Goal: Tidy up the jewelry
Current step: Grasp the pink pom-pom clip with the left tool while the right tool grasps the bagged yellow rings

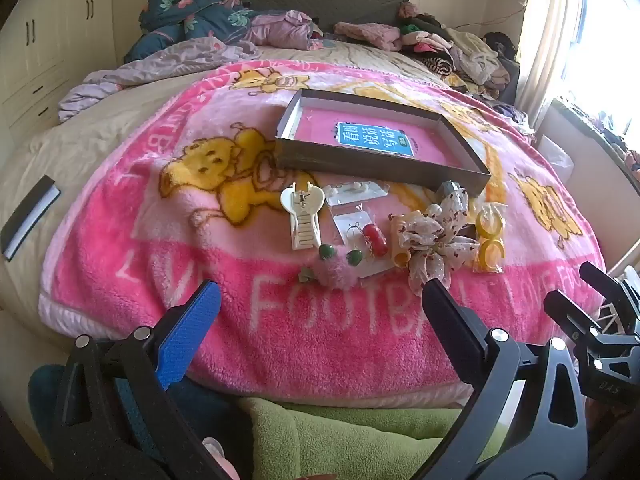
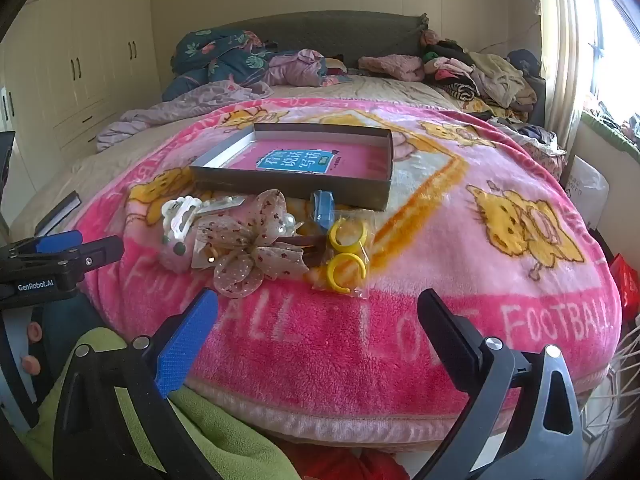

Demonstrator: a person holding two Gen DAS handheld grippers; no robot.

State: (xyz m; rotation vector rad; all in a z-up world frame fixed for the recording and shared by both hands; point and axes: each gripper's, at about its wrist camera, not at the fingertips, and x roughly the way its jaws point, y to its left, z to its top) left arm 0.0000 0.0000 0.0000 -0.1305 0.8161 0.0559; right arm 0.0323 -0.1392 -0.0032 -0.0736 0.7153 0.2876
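A shallow cardboard box (image 1: 372, 164) (image 2: 288, 178) with a pink, blue-labelled bottom lies on the pink blanket (image 1: 280, 320) (image 2: 440, 216). In front of it lie jewelry and hair pieces: a white claw clip (image 1: 303, 216) (image 2: 181, 216), red beads in a clear bag (image 1: 375, 239), green earrings (image 1: 340, 254), a fabric flower clip (image 1: 434, 240) (image 2: 248, 246), yellow rings in a bag (image 1: 490, 236) (image 2: 346, 254) and a blue piece (image 2: 323, 206). My left gripper (image 1: 320, 300) hovers open near the blanket's front edge, holding nothing. My right gripper (image 2: 318, 312) is open too, short of the yellow rings.
Crumpled quilts (image 1: 192, 12) and piles of clothes (image 1: 460, 48) fill the far end of the bed. A dark notebook (image 1: 28, 216) lies at the left edge. Green fleece (image 1: 340, 436) sits below the grippers. Wardrobes stand left, a bright window right.
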